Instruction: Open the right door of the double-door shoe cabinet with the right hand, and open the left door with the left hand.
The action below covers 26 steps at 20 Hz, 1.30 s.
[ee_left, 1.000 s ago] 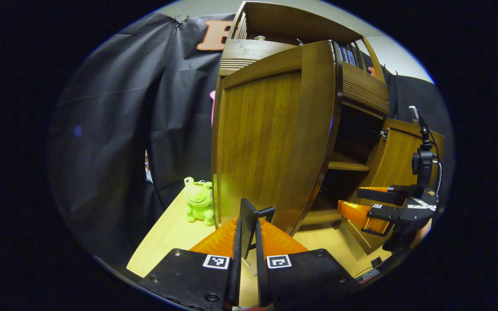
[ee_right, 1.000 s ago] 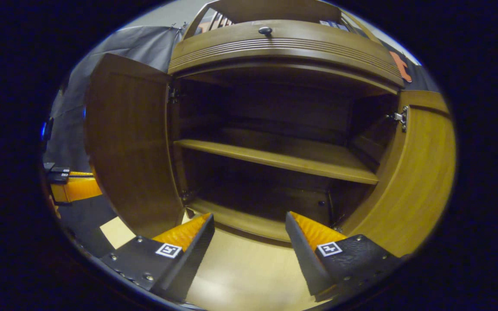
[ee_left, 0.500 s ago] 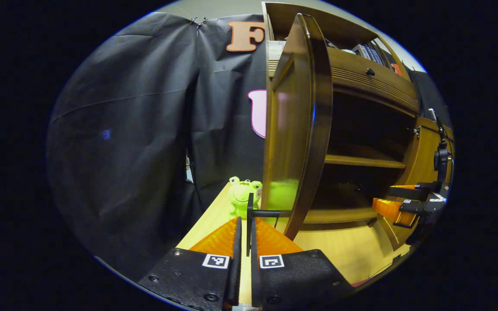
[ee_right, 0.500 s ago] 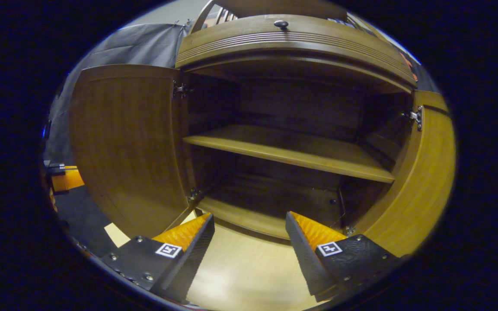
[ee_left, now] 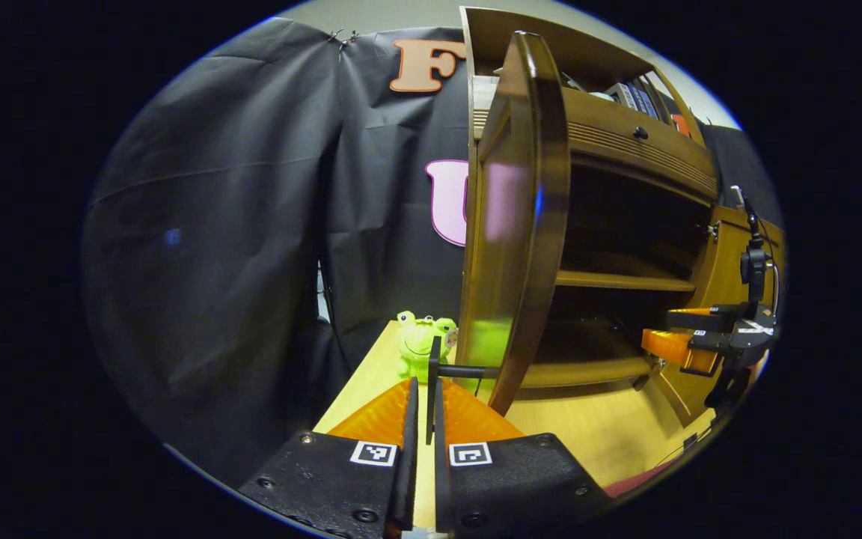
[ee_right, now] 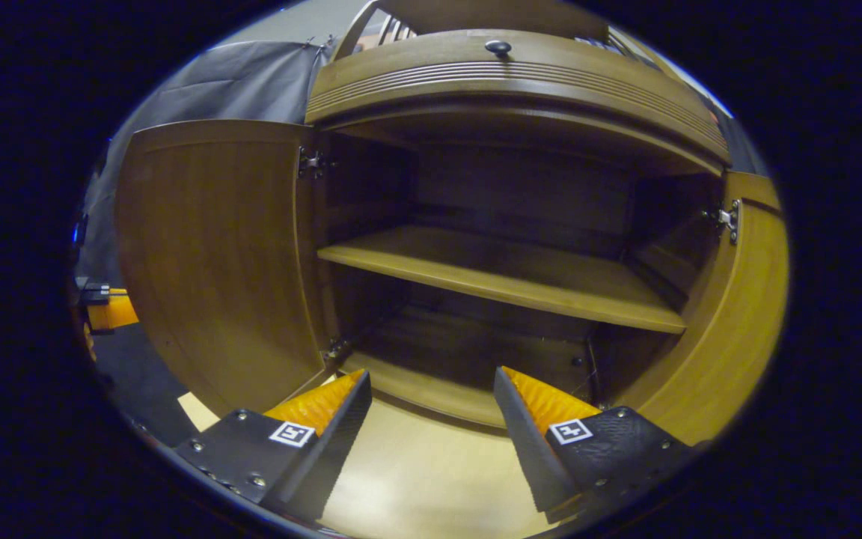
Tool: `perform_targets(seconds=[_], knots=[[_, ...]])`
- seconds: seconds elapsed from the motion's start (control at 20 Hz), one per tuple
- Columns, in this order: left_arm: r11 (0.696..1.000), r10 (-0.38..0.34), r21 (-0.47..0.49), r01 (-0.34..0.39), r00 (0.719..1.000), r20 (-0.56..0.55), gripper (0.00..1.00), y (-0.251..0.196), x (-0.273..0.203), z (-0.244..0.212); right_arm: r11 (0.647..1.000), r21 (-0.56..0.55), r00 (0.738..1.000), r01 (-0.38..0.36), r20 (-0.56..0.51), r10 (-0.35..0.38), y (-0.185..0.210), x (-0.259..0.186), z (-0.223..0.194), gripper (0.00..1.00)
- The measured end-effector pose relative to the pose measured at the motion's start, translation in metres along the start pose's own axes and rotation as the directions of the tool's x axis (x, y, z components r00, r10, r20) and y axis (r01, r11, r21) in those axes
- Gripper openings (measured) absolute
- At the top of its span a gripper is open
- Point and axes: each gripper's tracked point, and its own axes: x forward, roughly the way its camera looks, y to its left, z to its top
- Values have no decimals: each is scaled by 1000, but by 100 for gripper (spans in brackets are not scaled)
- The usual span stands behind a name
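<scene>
Left tool (ee_left: pixel 423 397) clamped on the handle (ee_left: pixel 438 369) of the left door (ee_left: pixel 513 224), swung wide open. Right tool (ee_right: pixel 431 408) fingers apart, facing cabinet shelf (ee_right: pixel 506 277). Right door (ee_right: pixel 730 322) looks fully open too, edge-on.

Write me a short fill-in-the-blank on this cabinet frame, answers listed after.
1. The left gripper is shut on the left door's ____.
2. The right gripper has its fingers ____ and holds nothing.
3. Beside the cabinet sits a green toy ____.
4. The shelf inside has ____ on it.

Missing words: handle; open; frog; nothing
</scene>
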Motion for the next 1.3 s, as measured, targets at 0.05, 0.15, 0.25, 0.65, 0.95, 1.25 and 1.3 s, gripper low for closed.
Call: perform_targets(seconds=[0.05, 0.15, 0.25, 0.65, 0.95, 1.25, 1.3], knots=[[1000, 17, 12, -17, 1000, 1, 2, 7, -2, 1, 1000, -4, 1000, 2, 2, -2, 0, 0, 1, 98], [997, 65, 32, -66, 998, 16, 11, 23, -8, 5, 1000, -4, 1000, 2, 9, -2, 0, 3, 4, 98], [998, 66, 5, -66, 997, 32, 4, 25, -15, 9, 1000, -3, 1000, -6, 16, 6, 3, 5, 7, 98], [976, 129, -196, -95, 977, 168, 3, 46, -44, 50, 1000, -18, 999, -18, 41, 19, 6, 8, 16, 98], [959, 163, -271, -86, 948, 273, 11, 56, -54, 88, 999, -33, 998, 7, 68, -5, -5, 0, 22, 98], [972, 205, -197, -130, 878, 432, 11, 64, -71, 171, 999, -10, 995, 51, 89, -50, -21, -9, 27, 98], [973, 208, -185, -137, 869, 450, 11, 66, -75, 185, 998, -2, 994, 56, 89, -55, -24, -10, 28, 98]])
